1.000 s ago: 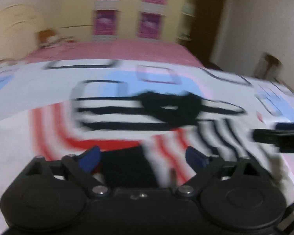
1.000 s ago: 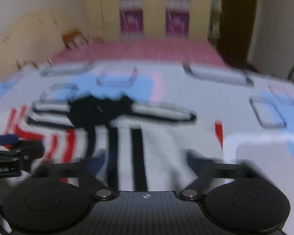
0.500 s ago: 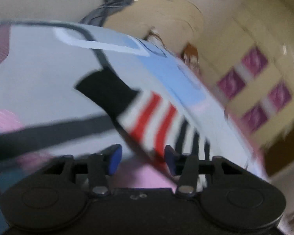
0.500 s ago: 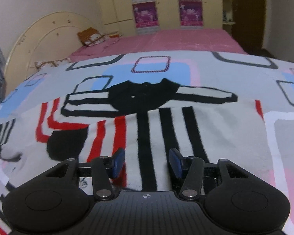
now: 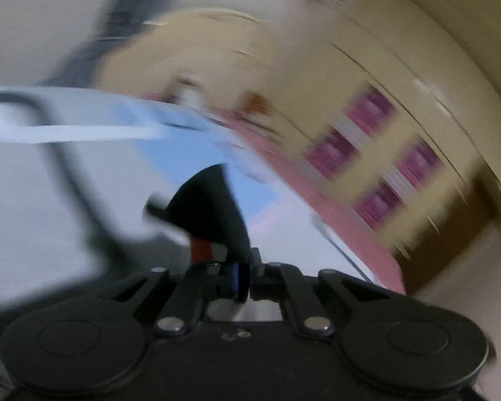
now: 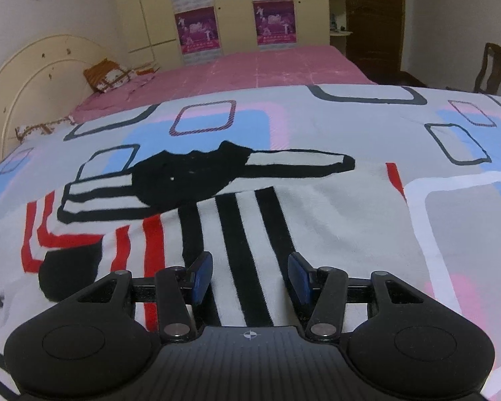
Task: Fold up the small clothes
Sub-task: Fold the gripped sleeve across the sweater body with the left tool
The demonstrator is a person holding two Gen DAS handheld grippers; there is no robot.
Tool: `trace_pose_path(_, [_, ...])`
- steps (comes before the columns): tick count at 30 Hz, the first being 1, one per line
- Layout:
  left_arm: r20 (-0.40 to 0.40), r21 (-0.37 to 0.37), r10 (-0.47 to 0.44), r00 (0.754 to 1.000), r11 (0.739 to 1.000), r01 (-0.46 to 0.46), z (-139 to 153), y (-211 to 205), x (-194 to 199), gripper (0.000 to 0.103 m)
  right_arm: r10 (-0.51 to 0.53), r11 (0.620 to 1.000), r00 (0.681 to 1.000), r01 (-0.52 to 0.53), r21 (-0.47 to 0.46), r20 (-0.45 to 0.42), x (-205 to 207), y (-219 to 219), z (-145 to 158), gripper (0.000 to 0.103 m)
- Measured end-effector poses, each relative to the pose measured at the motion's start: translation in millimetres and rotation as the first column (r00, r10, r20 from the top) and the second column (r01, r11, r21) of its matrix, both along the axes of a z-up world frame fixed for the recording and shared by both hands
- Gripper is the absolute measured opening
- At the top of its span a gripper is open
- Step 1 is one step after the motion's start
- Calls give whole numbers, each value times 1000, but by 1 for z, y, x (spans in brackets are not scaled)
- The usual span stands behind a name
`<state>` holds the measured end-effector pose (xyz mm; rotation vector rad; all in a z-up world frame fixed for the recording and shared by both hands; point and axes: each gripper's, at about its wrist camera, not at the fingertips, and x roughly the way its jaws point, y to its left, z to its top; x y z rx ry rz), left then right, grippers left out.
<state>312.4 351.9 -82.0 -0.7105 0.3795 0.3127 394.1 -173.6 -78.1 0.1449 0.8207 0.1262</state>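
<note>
Both tilt downward; left gripper (image 5: 243,279) pinches sweater cuff (image 5: 213,207); right gripper (image 6: 250,279) jaws half-spread over sweater (image 6: 317,214).

Left gripper (image 5: 243,279): matte black body, two round domed housings at the lower corners, paired link arms fixed by silver pivot screws, blue pads on black fingers; two small screws at body centre. Right gripper (image 6: 249,275): same black build, ribbed centre panel bearing a small white crosshair mark, silver pivot screws, blue pads (image 6: 202,275). No sleeve or cable visible.
</note>
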Motion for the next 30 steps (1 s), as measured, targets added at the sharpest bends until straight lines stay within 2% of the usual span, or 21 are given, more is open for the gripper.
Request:
trace_pose_path(3, [-13,33,-165,986,986,166,14,-62,35,5,-10,1000,1000,10,13,9,1,-2,2,51])
trace_pose_path(8, [-103,135,-388,916,907,399,22,-174,83,5,-33,998,999,32,52,18,-5,-15,8,51])
trace_pose_path(11, [-130,176,-462,877,860,479,25,-227,100,5,-48,996,999,45,79,26,-11,-27,13,51])
trace_pose_path(14, [-159,228,-534,831,799,557,27,-275,110,5,-56,993,998,53,101,34,-18,-41,18,51])
trace_pose_path(16, [-185,238,-574,798,762,603,25,-300,118,5,-66,992,997,62,109,36,-23,-50,20,51])
trace_pose_path(18, [-231,250,-612,756,714,654,16,-329,122,5,-82,990,996,77,118,36,-27,-61,21,51])
trace_pose_path(21, [-314,247,-637,704,661,708,-2,-360,131,5,-105,986,994,101,130,24,-32,-76,21,51])
trace_pose_path(23, [-373,235,-651,661,623,746,-18,-375,134,6,-104,984,994,101,147,14,-35,-86,21,51])
trace_pose_path(24, [-395,226,-662,637,602,766,-24,-380,134,15,-102,982,995,98,159,13,-37,-89,22,51])
trace_pose_path(25, [-413,214,-670,617,587,781,-31,-385,136,34,-102,981,995,99,168,14,-39,-92,22,51])
trace_pose_path(26, [-411,208,-687,599,569,796,-36,-392,136,44,-105,980,994,101,173,15,-40,-94,23,51])
trace_pose_path(27, [-395,216,-705,589,552,806,-37,-394,132,67,-114,979,993,110,171,15,-41,-96,24,54])
trace_pose_path(28, [-376,216,-729,573,532,819,-38,-397,129,81,-124,979,992,119,167,17,-41,-96,24,80])
trace_pose_path(29, [-369,216,-735,569,528,821,-37,-398,125,79,-133,979,991,127,162,29,-42,-97,25,89])
trace_pose_path(30, [-363,232,-731,578,530,816,-35,-397,119,71,-121,980,991,111,168,50,-43,-96,27,90])
